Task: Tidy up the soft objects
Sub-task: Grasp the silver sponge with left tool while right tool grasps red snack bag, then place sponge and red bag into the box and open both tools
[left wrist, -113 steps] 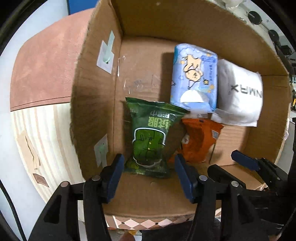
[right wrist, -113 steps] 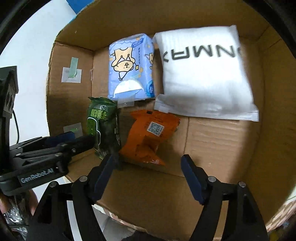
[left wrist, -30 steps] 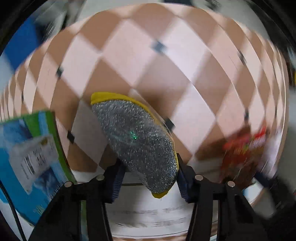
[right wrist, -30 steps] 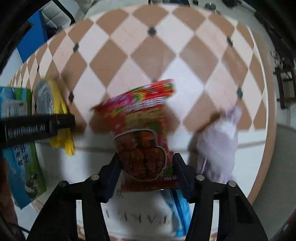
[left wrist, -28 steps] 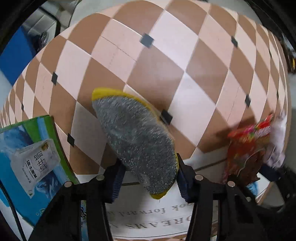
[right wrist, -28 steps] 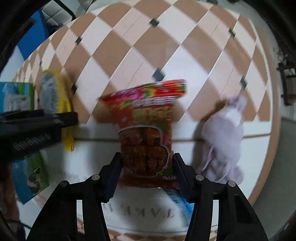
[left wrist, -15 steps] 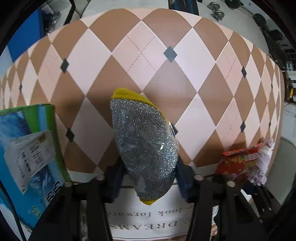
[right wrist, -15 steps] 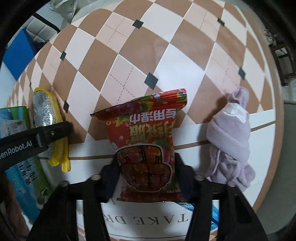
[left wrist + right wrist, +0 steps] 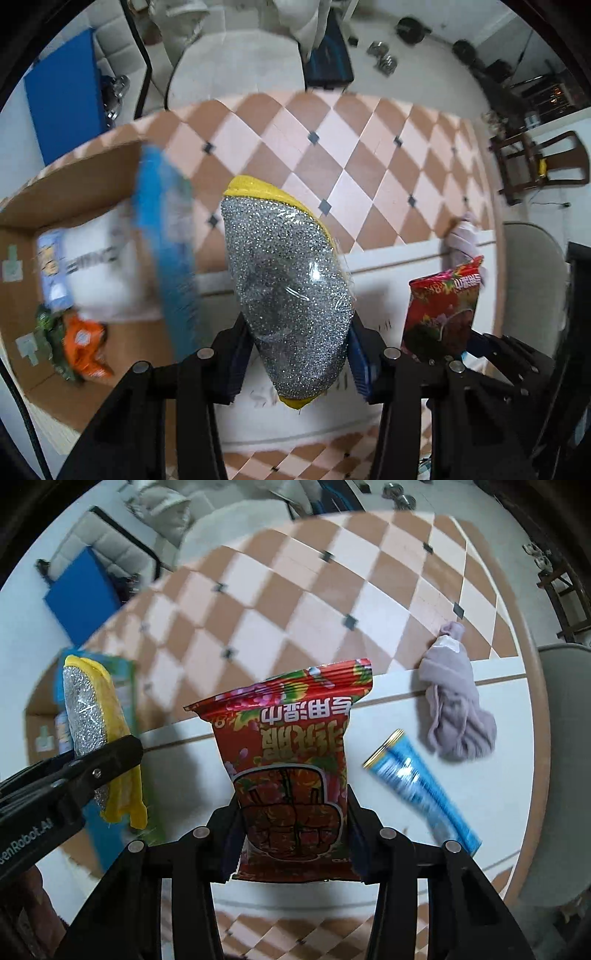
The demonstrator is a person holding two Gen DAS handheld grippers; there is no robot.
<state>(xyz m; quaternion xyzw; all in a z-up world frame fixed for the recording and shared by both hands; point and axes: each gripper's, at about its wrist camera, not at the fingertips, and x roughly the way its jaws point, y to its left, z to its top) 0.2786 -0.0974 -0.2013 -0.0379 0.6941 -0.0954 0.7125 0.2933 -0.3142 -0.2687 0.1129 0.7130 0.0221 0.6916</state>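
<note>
My left gripper [image 9: 295,360] is shut on a silver-and-yellow scouring sponge [image 9: 291,291] and holds it up above the table. The sponge also shows in the right wrist view [image 9: 86,716]. My right gripper [image 9: 291,834] is shut on a red wet-wipes packet [image 9: 291,746], also lifted; the packet shows in the left wrist view [image 9: 441,306]. The open cardboard box [image 9: 74,184] lies at the left and holds a blue tissue pack [image 9: 53,269], a white pack [image 9: 103,266], a green packet [image 9: 51,332] and an orange packet [image 9: 83,341].
A lilac cloth [image 9: 454,705] and a blue tube [image 9: 421,786] lie on the table at the right. A blue-green flat pack [image 9: 166,254] stands blurred beside the box. The checked tablecloth [image 9: 332,158] covers the round table. A chair [image 9: 535,166] stands beyond.
Both grippers have risen and swung left with their loads. The cardboard box has come into the left wrist view, and the table now looks farther off.
</note>
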